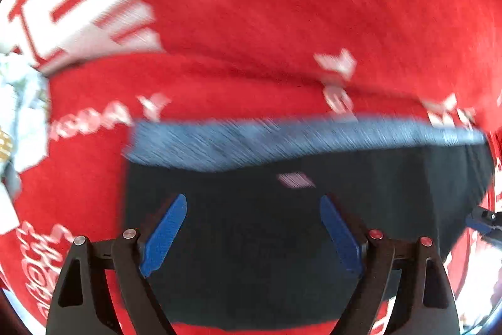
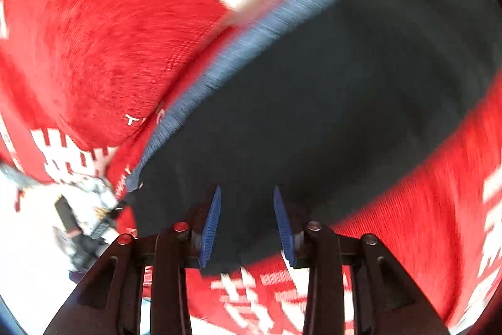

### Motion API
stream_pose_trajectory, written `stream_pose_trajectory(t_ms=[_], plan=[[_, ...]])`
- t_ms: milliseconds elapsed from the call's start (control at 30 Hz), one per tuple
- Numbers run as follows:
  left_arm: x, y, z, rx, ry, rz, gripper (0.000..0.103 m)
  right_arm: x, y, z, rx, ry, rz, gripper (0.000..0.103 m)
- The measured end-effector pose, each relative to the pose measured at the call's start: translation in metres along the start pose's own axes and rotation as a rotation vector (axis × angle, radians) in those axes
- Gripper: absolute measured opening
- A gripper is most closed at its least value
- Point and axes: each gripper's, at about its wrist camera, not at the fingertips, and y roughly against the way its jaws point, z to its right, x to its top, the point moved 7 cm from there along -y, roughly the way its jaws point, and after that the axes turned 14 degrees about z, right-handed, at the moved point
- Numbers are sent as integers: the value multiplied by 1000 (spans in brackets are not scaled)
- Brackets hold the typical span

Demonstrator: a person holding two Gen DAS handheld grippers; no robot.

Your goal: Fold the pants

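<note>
Dark pants (image 1: pixel 282 240) with blue waistband (image 1: pixel 282 140) lie on the red printed cloth (image 1: pixel 282 5). Left gripper (image 1: pixel 252 233): jaws wide, empty, above the pants. Right gripper (image 2: pixel 248 225): narrower gap, nothing between the pads.

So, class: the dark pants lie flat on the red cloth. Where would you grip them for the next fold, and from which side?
Probably the blue waistband: it is the pants' thickest, straightest edge and borders bare red cloth. Come down from above at its free left end, one finger slipping under the edge. Blur hides finer detail.
</note>
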Motion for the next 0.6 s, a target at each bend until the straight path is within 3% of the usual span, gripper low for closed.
stream_pose_trajectory(t_ms=[67, 100, 167, 533, 567, 600], plan=[[-21, -15, 12, 16, -8, -45, 91, -15, 2, 19, 12, -65, 0, 39], [-23, -13, 11, 37, -4, -2, 93, -19, -1, 24, 26, -91, 5, 39], [-26, -13, 9, 38, 15, 3, 95, -13, -4, 26, 51, -114, 8, 39], [-20, -39, 11, 46, 18, -33, 97, -9, -12, 34, 100, -150, 33, 41], [-14, -47, 23, 48, 17, -32, 97, -6, -20, 32, 94, -145, 26, 39], [-13, -51, 25, 49, 17, -32, 97, -3, -19, 35, 85, -141, 26, 10]])
